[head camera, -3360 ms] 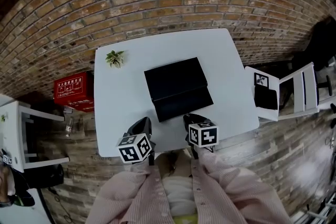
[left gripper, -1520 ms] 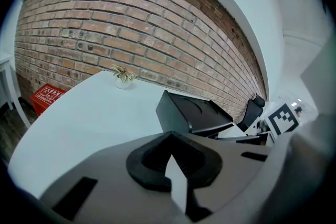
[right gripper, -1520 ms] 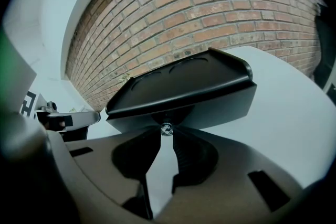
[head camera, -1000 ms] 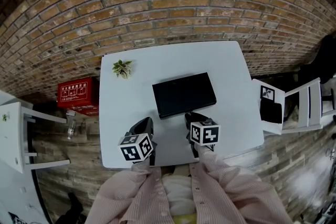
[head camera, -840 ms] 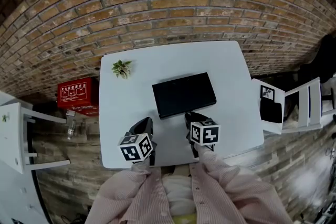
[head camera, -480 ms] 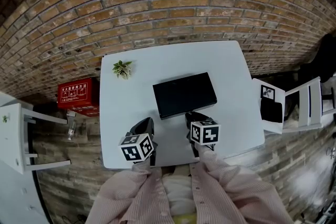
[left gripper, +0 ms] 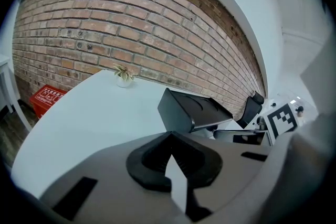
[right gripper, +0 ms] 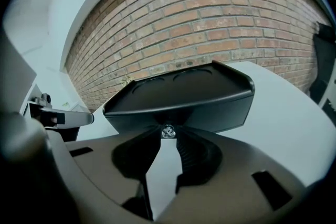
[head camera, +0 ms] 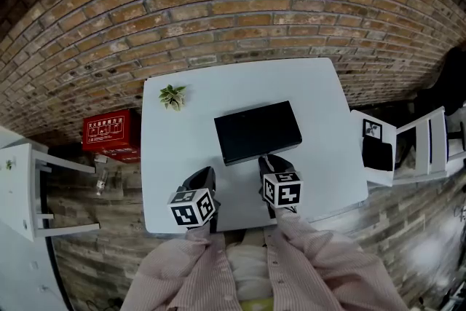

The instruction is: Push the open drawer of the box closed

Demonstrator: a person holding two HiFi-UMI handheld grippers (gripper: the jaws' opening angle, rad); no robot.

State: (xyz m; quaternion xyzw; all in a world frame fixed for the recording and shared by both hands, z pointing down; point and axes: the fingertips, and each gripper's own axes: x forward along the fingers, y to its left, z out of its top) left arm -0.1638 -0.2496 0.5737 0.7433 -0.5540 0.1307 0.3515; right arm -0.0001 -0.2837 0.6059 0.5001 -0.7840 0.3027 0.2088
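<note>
A flat black box (head camera: 256, 130) lies in the middle of the white table (head camera: 320, 91), and its drawer sits flush in the front. My right gripper (head camera: 268, 161) is at that front face. In the right gripper view the box (right gripper: 178, 97) fills the middle and the small shiny drawer knob (right gripper: 168, 131) is pinched between the tips of my right gripper (right gripper: 168, 137). My left gripper (head camera: 204, 175) hovers over the table's near edge, left of the box and apart from it. Its jaws meet at the tips, my left gripper (left gripper: 169, 137) holding nothing, with the box (left gripper: 191, 113) ahead to the right.
A small potted plant (head camera: 172, 96) stands at the table's far left corner. Behind the table runs a brick wall (head camera: 233, 4). A red case (head camera: 108, 131) lies on the floor to the left, white shelving (head camera: 29, 193) further left, a white chair (head camera: 408, 146) to the right.
Earlier the drawer stuck out toward me; now it is pushed in flush, with the right gripper following it. Over the last second both grippers have barely moved.
</note>
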